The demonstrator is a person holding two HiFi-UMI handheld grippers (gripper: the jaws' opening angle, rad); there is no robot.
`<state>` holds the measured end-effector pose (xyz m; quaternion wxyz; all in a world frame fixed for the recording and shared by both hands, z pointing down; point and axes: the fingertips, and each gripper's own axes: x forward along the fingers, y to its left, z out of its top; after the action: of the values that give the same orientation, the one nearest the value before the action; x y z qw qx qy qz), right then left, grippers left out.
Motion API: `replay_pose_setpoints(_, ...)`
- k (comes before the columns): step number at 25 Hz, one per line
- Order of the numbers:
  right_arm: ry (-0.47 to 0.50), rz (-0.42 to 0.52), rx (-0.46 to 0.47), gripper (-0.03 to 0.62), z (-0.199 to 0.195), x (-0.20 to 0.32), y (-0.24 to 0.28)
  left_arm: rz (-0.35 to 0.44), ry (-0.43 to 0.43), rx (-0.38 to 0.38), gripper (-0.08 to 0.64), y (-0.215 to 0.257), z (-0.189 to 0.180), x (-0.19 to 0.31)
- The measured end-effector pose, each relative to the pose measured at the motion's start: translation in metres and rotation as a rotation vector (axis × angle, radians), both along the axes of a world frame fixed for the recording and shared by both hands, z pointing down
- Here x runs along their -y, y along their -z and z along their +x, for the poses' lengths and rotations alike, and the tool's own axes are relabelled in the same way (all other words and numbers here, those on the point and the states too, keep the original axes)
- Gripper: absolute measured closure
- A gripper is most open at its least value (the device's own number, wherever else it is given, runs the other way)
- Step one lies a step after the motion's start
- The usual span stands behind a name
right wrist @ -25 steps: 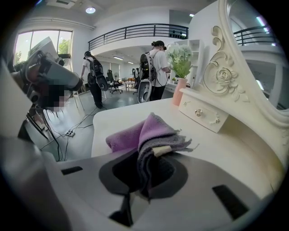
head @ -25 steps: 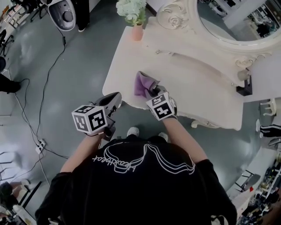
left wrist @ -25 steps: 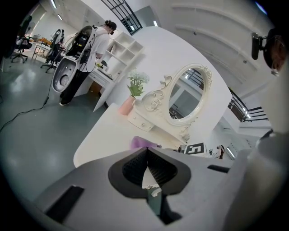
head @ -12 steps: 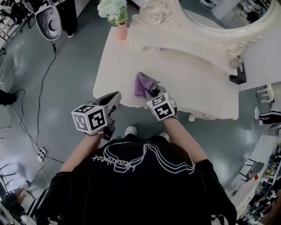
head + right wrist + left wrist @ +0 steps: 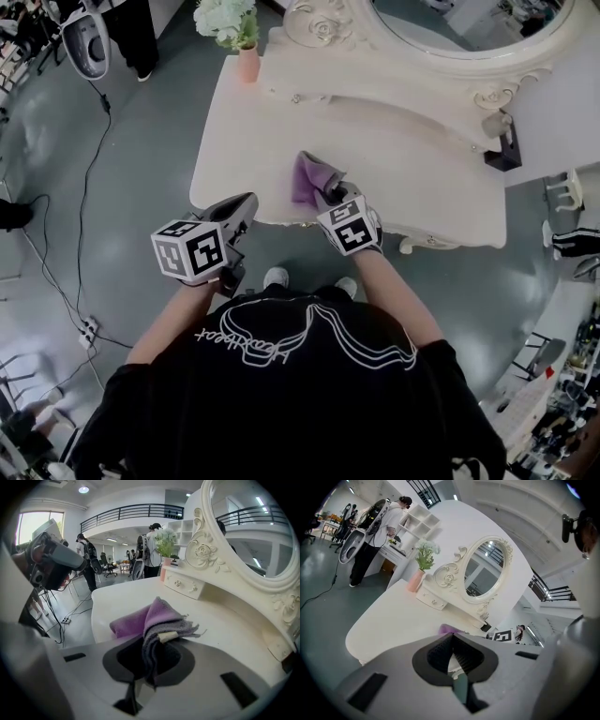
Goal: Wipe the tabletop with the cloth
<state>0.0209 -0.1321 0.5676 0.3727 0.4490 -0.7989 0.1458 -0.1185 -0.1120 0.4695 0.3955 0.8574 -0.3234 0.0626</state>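
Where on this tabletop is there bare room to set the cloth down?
Two bare patches: left, between the pink vase and the cloth; right, from the cloth to the black object. Crowded along the back: mirror base.

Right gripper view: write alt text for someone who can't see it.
The right tool is shut on a bunched purple cloth that lies on a white tabletop. An ornate oval mirror rises at right, and a pink vase of flowers stands at the table's far side.
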Motion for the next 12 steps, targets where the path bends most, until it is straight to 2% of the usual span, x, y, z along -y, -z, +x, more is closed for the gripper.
replay_pose_setpoints(12, -0.045, -0.005, -0.014, 0.551, 0.053, -0.014, 0.000, 0.021, -0.023, 0.019, 0.555, 0.011, 0.035, -0.001)
